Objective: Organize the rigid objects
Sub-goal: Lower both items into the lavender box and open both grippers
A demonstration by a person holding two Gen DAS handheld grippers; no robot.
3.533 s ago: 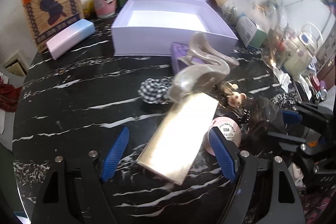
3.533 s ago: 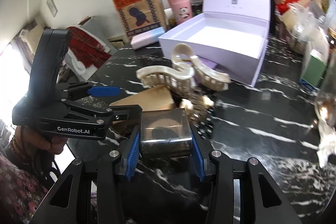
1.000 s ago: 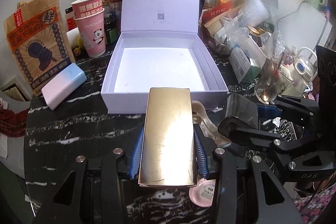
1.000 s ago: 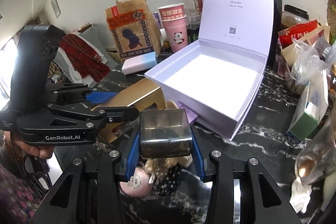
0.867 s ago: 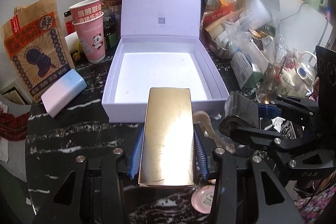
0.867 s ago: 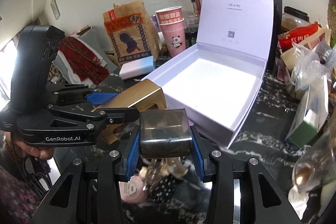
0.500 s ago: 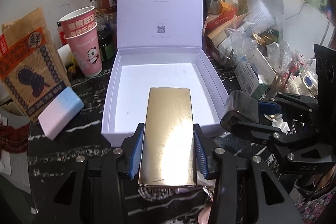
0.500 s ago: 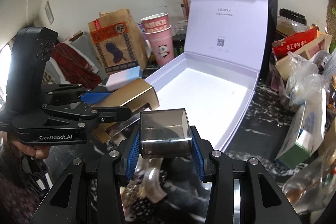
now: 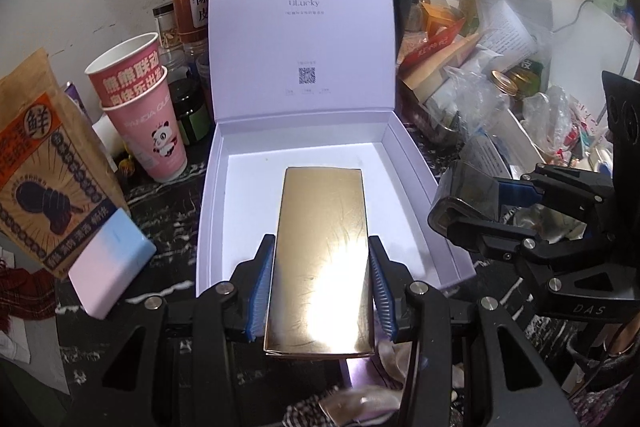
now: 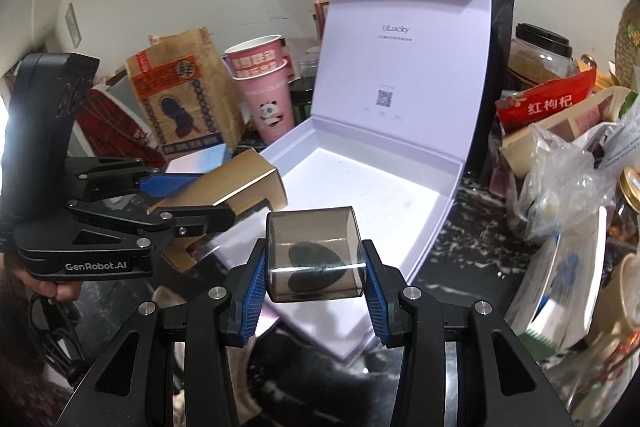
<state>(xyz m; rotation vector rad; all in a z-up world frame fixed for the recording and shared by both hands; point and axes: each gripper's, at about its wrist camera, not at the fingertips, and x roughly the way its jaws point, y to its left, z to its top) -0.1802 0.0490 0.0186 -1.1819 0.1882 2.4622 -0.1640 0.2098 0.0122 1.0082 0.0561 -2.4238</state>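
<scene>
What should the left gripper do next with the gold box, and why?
Probably lower the gold box onto the floor of the open lavender box, then release. The left gripper has its jaws clamped on it, its far end is already over the bare white floor, and nothing lies there to block it.

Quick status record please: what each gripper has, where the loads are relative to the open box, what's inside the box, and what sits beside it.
left gripper: shut on gold box, held lengthwise, its far end out over the box interior
right gripper: shut on smoky clear case, dark oval item inside, above the box's near wall
lavender gift box: open, lid upright, interior looks bare
left of box: stacked pink paper cups, pink-blue block, brown paper bag
placed so far: nothing visible
</scene>
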